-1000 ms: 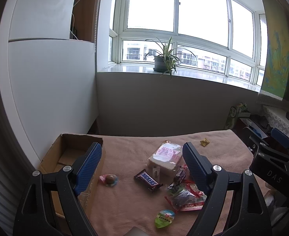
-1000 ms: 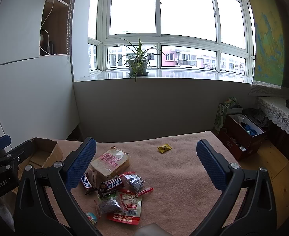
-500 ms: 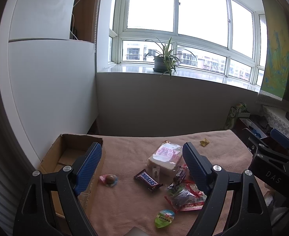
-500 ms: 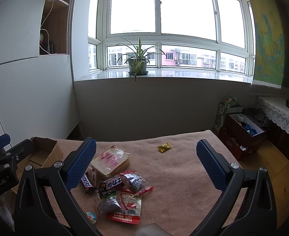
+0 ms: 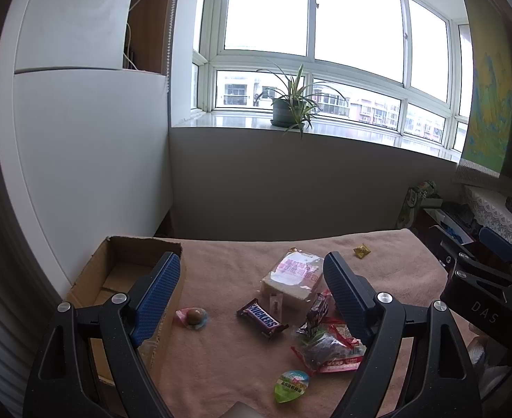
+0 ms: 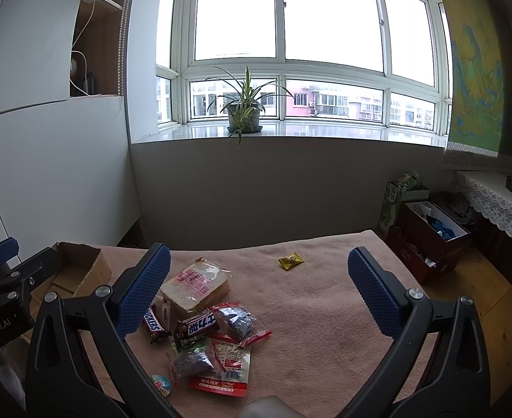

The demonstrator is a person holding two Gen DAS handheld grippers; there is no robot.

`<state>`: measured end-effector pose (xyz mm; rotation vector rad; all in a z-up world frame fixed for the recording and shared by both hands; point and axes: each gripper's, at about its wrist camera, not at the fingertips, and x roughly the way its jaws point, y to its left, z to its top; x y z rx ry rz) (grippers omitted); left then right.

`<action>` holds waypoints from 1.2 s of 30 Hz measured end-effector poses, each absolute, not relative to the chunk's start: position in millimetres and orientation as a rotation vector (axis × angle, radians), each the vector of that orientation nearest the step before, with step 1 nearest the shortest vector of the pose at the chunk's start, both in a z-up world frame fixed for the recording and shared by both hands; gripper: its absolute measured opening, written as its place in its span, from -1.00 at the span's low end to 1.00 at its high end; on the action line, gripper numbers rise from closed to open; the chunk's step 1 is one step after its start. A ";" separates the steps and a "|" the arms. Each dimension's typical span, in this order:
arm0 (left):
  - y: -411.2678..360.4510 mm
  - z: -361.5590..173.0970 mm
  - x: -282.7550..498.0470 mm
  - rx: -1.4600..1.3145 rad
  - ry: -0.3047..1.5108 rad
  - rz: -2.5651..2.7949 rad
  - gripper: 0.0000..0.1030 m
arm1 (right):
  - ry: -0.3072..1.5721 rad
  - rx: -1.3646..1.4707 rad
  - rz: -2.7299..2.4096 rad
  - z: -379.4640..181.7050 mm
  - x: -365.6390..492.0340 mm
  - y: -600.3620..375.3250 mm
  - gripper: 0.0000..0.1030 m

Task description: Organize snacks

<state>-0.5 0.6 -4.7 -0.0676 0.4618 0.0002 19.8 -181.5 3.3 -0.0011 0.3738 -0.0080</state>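
Left tongs (image 5: 252, 278) and right tongs (image 6: 256, 271) gape, empty; snack pile (image 6: 207, 334) lies below, seemingly untouched.

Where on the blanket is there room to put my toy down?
The widest bare patch is on the right, between the yellow candy and the blanket edge, under the right tool. A smaller one lies between the box and the bread. Around the Snickers and the red packets it's crowded.

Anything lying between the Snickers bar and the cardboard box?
One pink-wrapped round candy lies between the Snickers bar and the cardboard box, seen in the left wrist view.
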 end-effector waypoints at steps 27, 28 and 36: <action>14.6 -39.2 -5.5 -0.052 0.565 -0.041 0.64 | 0.517 -0.005 0.059 -36.9 26.8 -213.2 1.00; 15.1 -41.5 -6.8 -0.052 0.574 -0.050 0.63 | 0.530 0.000 0.066 -40.0 27.4 -215.7 1.00; 9.6 -63.1 -14.6 -0.017 0.640 -0.112 0.61 | 0.692 0.101 0.156 -71.3 38.5 -239.8 0.80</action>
